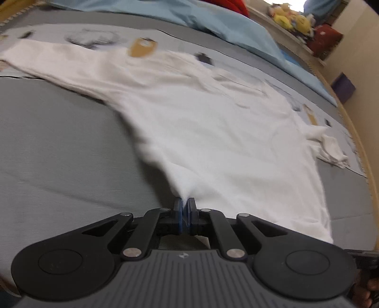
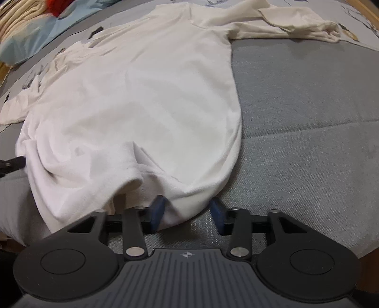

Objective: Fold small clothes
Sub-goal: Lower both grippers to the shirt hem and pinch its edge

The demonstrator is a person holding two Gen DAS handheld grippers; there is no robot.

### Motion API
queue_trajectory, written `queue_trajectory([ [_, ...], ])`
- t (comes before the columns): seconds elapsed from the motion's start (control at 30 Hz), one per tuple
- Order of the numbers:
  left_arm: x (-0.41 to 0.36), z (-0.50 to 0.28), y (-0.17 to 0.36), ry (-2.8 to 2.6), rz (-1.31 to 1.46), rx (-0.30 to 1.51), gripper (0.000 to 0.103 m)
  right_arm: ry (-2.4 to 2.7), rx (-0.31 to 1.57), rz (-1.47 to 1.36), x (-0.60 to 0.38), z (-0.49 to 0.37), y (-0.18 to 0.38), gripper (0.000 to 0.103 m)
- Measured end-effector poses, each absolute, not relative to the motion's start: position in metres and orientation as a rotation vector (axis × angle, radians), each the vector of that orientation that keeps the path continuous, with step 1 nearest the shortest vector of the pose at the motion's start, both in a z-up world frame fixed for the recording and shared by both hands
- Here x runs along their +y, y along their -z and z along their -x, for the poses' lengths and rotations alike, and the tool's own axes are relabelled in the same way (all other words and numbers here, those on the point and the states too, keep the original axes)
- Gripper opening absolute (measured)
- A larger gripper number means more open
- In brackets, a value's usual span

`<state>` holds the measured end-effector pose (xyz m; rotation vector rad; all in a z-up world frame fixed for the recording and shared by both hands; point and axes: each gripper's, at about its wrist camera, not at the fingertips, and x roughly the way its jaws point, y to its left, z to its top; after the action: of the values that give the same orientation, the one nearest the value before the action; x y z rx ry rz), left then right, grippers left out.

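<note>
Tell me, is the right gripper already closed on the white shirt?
No, the right gripper stands open, its blue pads apart around the hem of the white shirt.

The right gripper [image 2: 187, 212] stands with its blue pads [image 2: 156, 210] spread wide around the hem corner of a white shirt [image 2: 142, 99] lying on grey bedding [image 2: 308, 118].

My left view is motion-blurred; the prints on the bed cover [image 1: 142, 47] are unreadable. The yellow heap on the far shelf [image 1: 290, 19] is too small to identify. The white T-shirt [image 2: 142, 106] hem hides part of my right fingers [image 2: 157, 210].
</note>
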<state>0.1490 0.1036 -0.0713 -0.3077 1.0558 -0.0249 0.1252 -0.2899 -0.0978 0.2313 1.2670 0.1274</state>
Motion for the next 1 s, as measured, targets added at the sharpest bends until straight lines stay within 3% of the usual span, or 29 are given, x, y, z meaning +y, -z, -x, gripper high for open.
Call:
queue_trajectory([
  [0.03,0.115,-0.142,0.066,-0.012,0.276,1.060,0.003,-0.132,1.261,-0.231,-0.290,-0.123,0.097,0.010],
  [0.1,0.129,-0.131,0.060,-0.085,0.209,1.057,0.000,-0.133,1.246,-0.249,-0.296,-0.121,0.093,0.004],
  [0.33,0.168,-0.116,0.058,-0.121,0.376,1.084,0.001,0.082,1.210,-0.307,-0.346,-0.109,0.082,0.000],
  [0.47,0.159,-0.118,0.072,-0.067,0.513,1.163,0.015,0.102,1.166,-0.382,-0.359,-0.103,0.075,0.004],
  [0.5,0.158,-0.119,0.078,-0.070,0.519,1.185,0.018,0.080,1.146,-0.408,-0.361,-0.102,0.072,0.007],
  [0.57,0.161,-0.123,0.089,-0.088,0.534,1.203,0.036,0.017,1.138,-0.466,-0.357,-0.099,0.069,0.029],
  [0.6,0.164,-0.124,0.094,-0.101,0.550,1.209,0.036,0.000,1.152,-0.476,-0.354,-0.100,0.071,0.046],
  [0.63,0.168,-0.125,0.101,-0.121,0.579,1.221,0.036,-0.004,1.177,-0.463,-0.349,-0.100,0.074,0.053],
  [0.77,0.177,-0.131,0.110,-0.150,0.647,1.228,0.036,-0.007,1.294,-0.347,-0.326,-0.104,0.092,0.053],
  [0.9,0.172,-0.136,0.112,-0.150,0.632,1.222,0.038,-0.007,1.334,-0.252,-0.315,-0.104,0.100,0.049],
  [1.0,0.167,-0.140,0.115,-0.159,0.606,1.209,0.038,-0.027,1.328,-0.245,-0.316,-0.101,0.099,0.010],
])
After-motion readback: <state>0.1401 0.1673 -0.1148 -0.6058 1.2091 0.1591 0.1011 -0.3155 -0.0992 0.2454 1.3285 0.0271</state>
